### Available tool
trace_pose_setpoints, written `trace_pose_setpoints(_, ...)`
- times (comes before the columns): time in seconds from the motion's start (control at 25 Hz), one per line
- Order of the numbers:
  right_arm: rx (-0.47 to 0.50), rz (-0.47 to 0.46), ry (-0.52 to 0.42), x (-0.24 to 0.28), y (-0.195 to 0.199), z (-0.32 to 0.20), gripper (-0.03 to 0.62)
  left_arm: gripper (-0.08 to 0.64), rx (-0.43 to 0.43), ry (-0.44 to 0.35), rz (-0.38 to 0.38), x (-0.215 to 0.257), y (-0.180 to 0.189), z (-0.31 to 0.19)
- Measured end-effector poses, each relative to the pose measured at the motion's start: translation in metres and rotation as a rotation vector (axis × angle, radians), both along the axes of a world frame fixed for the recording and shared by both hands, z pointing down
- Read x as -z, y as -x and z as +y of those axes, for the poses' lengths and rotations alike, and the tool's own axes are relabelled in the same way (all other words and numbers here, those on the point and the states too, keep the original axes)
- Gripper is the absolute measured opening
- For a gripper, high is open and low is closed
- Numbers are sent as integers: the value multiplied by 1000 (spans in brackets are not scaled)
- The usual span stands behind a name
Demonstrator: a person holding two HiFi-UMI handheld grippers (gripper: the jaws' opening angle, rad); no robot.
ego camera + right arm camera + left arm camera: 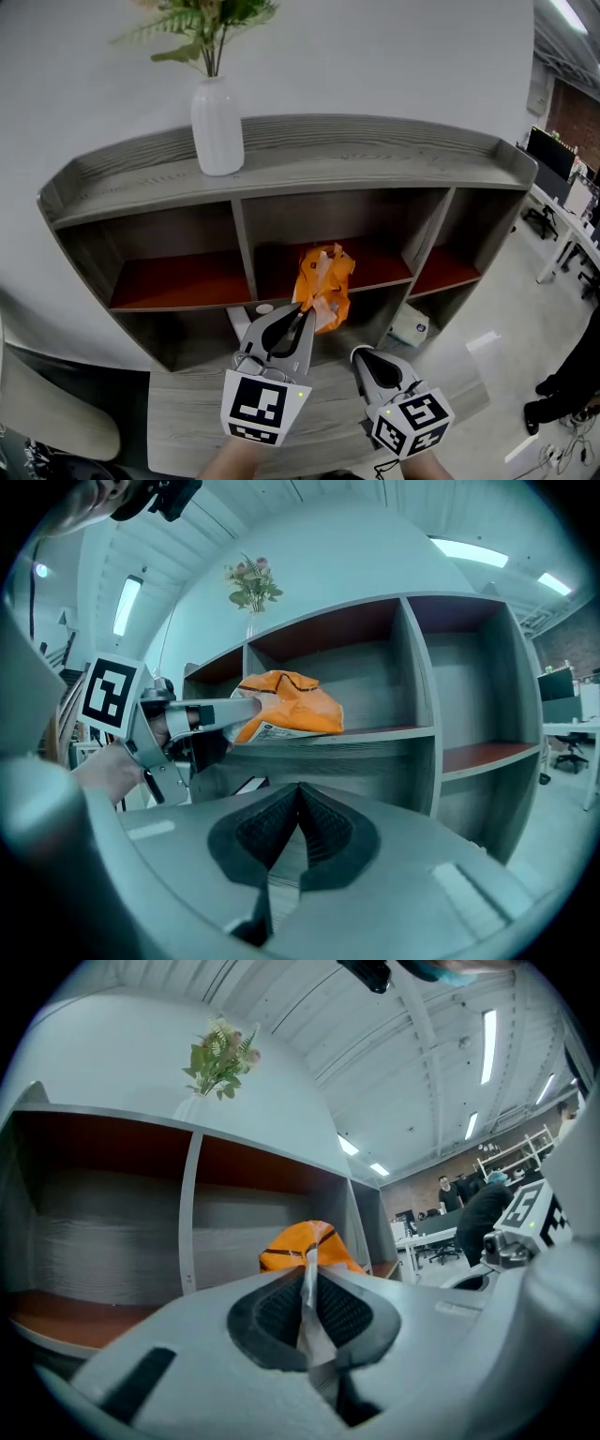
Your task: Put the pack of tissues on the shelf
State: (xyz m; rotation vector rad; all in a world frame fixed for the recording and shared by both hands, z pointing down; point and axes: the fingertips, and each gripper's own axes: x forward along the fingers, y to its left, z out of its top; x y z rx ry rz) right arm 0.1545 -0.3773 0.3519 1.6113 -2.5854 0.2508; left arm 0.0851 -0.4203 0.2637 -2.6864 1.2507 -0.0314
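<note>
The left gripper (302, 314) had its jaws clenched on a thin flap of the orange pack (323, 281). The pack hung at the gripper's 12 o'clock, in the mouth of the shelf's (375, 150) middle upper compartment and over the front edge of its red board. Whether it rested on that board could not be told. In the left gripper view the jaws (307, 1274) pinched the clear wrapper edge, with the pack (309, 1246) bulging just beyond them.

The right gripper (361, 354) stood at 3 o'clock of the left one, near it but apart, with its jaws pressed together on nothing. In its own view the jaws (298, 794) met in a closed seam. At 11 o'clock of them the pack (286, 705) sat level with the board, and the left gripper (225, 712) was fast on its near end.

A white vase (217, 127) of greenery stood on the shelf top, at 11 o'clock of the pack. A small white box (411, 328) lay in a lower compartment at the pack's 4 o'clock.
</note>
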Motion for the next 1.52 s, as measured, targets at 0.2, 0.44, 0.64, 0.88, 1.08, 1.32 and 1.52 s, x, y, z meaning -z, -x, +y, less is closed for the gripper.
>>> trace_pose_setpoints(0.2, 21, -8, -4, 2, -14, -14, -3, 3, 45, -16, -29, 2, -11, -18)
trace_pose_setpoints(0.44, 42, -14, 5, -3, -26, -30, -3, 6, 100, -26, -49, 4, -15, -41)
trace_pose_setpoints(0.64, 50, -22, 11, -5, -35, -40, -3, 12, 111, -25, -59, 4, -21, -51)
trace_pose_setpoints(0.88, 73, -27, 18, -8, -33, -44, -3, 25, 111, -10, -60, 1, -23, -55)
trace_pose_setpoints(1.08, 81, -28, 16, -7, -32, -43, -3, 83, 115, -22, -63, 2, -23, -54)
trace_pose_setpoints(1.32, 77, -33, 17, -8, -27, -36, -3, 126, 99, -35, -60, 2, -21, -45)
trace_pose_setpoints(1.52, 67, -32, 23, -10, -25, -31, -3, 126, 76, -24, -59, -1, -20, -38)
